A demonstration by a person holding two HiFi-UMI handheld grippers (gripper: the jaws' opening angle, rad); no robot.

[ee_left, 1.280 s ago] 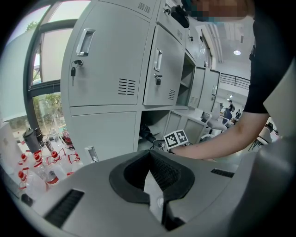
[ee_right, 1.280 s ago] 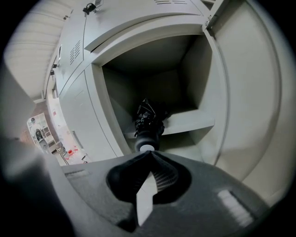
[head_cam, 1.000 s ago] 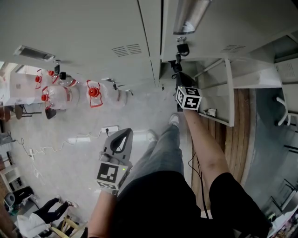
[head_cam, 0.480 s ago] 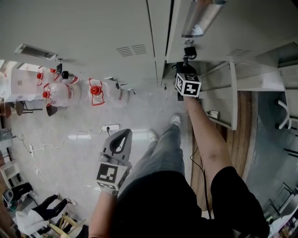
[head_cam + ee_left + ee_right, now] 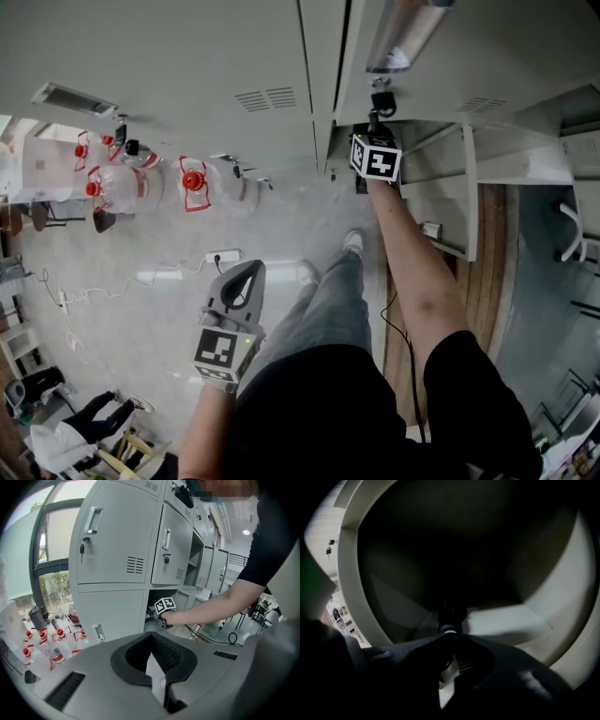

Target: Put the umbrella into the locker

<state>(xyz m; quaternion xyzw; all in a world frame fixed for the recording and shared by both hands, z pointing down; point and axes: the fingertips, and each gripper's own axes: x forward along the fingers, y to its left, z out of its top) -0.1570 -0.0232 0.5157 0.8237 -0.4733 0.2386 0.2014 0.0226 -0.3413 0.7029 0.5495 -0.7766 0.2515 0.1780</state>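
Observation:
My right gripper (image 5: 368,137) reaches into the open lower locker compartment (image 5: 511,620) and is shut on the dark folded umbrella (image 5: 450,613). The umbrella pokes forward from the jaws over the compartment's pale floor, with the dark back wall beyond. In the left gripper view, the right gripper (image 5: 161,611) sits at the mouth of that compartment (image 5: 180,599) under the grey locker doors. My left gripper (image 5: 247,274) hangs shut and empty over the floor, well left of the lockers. In its own view the left gripper (image 5: 151,637) has its jaws touching with nothing between them.
The compartment's door (image 5: 461,187) stands swung open on the right. Clear water bottles with red caps (image 5: 192,183) stand along the locker base at the left. A white power strip and cable (image 5: 220,258) lie on the floor. Another person (image 5: 84,431) sits at the lower left.
The right gripper has moved forward with the umbrella, from in front of the opening to inside the compartment. The left gripper has stayed in place.

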